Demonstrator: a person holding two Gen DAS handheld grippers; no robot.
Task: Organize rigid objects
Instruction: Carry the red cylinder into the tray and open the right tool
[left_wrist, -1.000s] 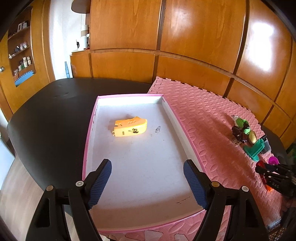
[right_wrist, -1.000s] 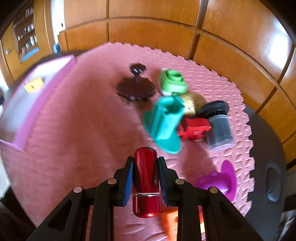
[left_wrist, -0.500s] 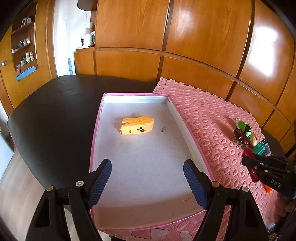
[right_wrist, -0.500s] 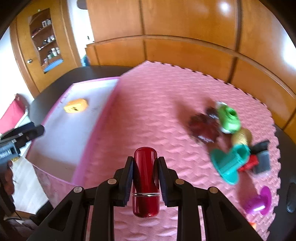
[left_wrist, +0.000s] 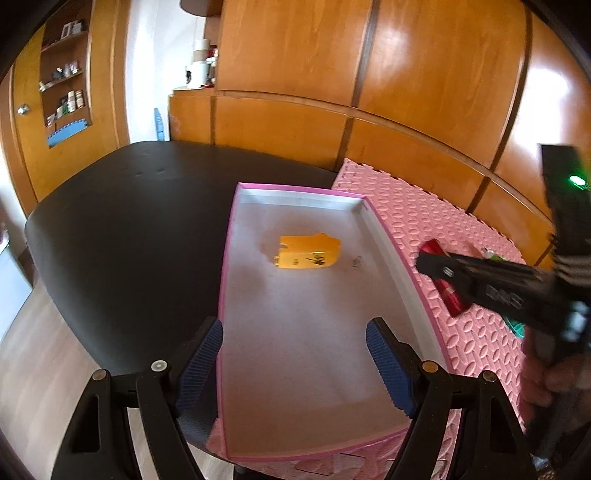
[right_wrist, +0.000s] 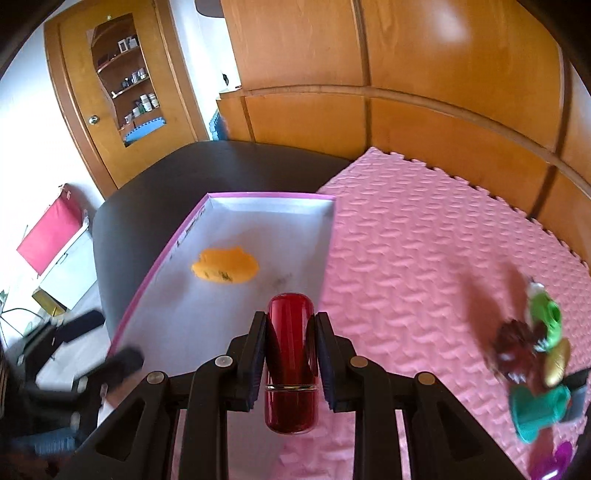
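My right gripper (right_wrist: 291, 332) is shut on a glossy red cylinder (right_wrist: 291, 369), carried in the air over the right rim of the pink-edged white tray (right_wrist: 328, 236). From the left wrist view the same red cylinder (left_wrist: 445, 284) and the right gripper (left_wrist: 428, 260) come in from the right, just past the tray's right wall (left_wrist: 402, 280). An orange plastic piece (left_wrist: 307, 252) lies flat in the tray's far half. My left gripper (left_wrist: 293, 347) hangs open above the tray's near end with nothing between its blue pads (left_wrist: 386, 363).
A pink foam mat (right_wrist: 424, 258) covers the black table (left_wrist: 122, 229) to the right of the tray. A cluster of small toys lies at its right: green (right_wrist: 546, 317), dark brown (right_wrist: 517, 343), gold (right_wrist: 557, 362), teal (right_wrist: 539, 410), purple (right_wrist: 557, 458). Wooden panels stand behind.
My right gripper carried the red cylinder leftward from the toy cluster across the mat to the tray's right edge. The left gripper shifted slightly and stayed open over the tray.
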